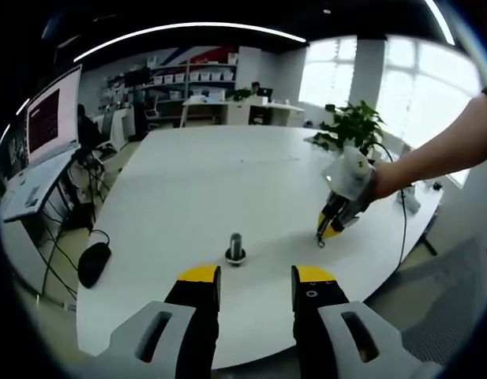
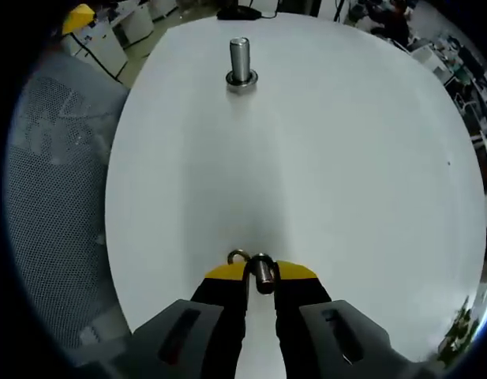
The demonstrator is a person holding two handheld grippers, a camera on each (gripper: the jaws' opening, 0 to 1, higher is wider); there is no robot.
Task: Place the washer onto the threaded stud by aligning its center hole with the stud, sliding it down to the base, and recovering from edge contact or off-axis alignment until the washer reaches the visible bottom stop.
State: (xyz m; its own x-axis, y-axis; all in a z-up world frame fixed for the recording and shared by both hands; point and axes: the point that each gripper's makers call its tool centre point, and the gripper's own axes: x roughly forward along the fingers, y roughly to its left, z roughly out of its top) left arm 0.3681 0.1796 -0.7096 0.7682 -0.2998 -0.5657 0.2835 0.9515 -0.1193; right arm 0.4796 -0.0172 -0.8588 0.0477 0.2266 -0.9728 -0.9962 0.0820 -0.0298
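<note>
A short threaded stud (image 1: 235, 245) stands upright on a wider metal base on the white table (image 1: 211, 181), just beyond my left gripper (image 1: 256, 276), whose yellow-tipped jaws are open with nothing between them. To the stud's right, my right gripper (image 1: 331, 227), held by a person's hand, points down with its tip close to the tabletop. In the right gripper view the stud (image 2: 241, 60) is far ahead across the table (image 2: 346, 158). My right gripper (image 2: 260, 273) is shut on the washer (image 2: 259, 268), a small metal ring whose curved edge juts out left of the tips.
A grey mesh chair (image 2: 58, 197) stands by the table edge next to the right gripper. A potted plant (image 1: 354, 126) and cables lie at the table's far right. A monitor on a side desk (image 1: 50, 118) and a black object (image 1: 93, 263) are off the left edge.
</note>
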